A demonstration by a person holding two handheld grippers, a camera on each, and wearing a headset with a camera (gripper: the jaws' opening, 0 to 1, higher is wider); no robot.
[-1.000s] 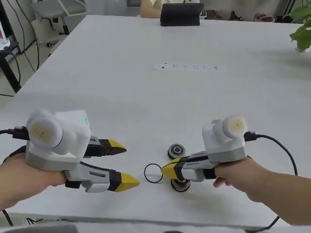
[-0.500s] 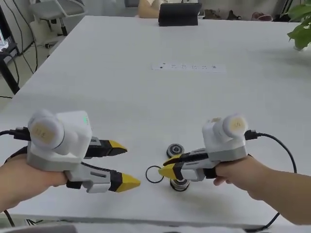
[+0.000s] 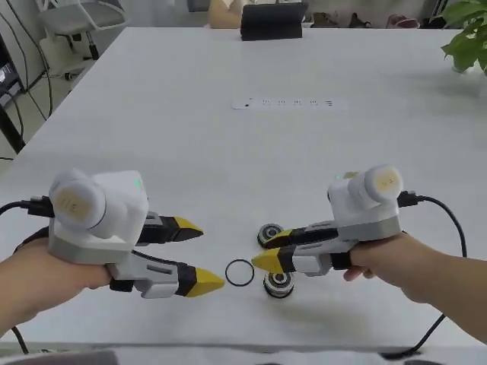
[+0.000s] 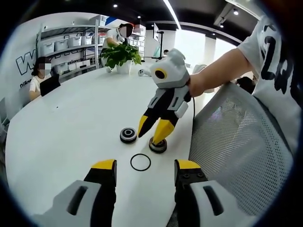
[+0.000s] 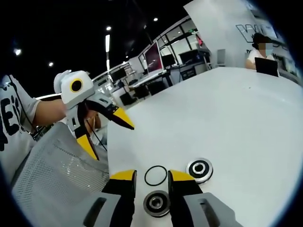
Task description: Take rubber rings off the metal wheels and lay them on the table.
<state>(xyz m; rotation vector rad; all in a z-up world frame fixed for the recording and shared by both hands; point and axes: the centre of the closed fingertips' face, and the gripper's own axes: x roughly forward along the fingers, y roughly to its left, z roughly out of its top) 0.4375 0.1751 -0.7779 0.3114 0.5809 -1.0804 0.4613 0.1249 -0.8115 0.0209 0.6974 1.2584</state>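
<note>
Right tool (image 3: 266, 252) hovered, jaws apart, over the near wheel (image 3: 278, 283). Left tool (image 3: 209, 255) hung released beside a ring (image 3: 239, 272) lying on the counter (image 3: 228, 152). Unbraced, that wheel could skid toward the edge under an off-centre pinch.

A thin black ring (image 3: 239, 272) lies flat and loose on the white table (image 3: 190, 114), close to the near edge. Just right of it, the near wheel (image 3: 278, 283) and the far wheel (image 3: 271, 234), both small and round, lie flat. Neither touches the ring.
</note>
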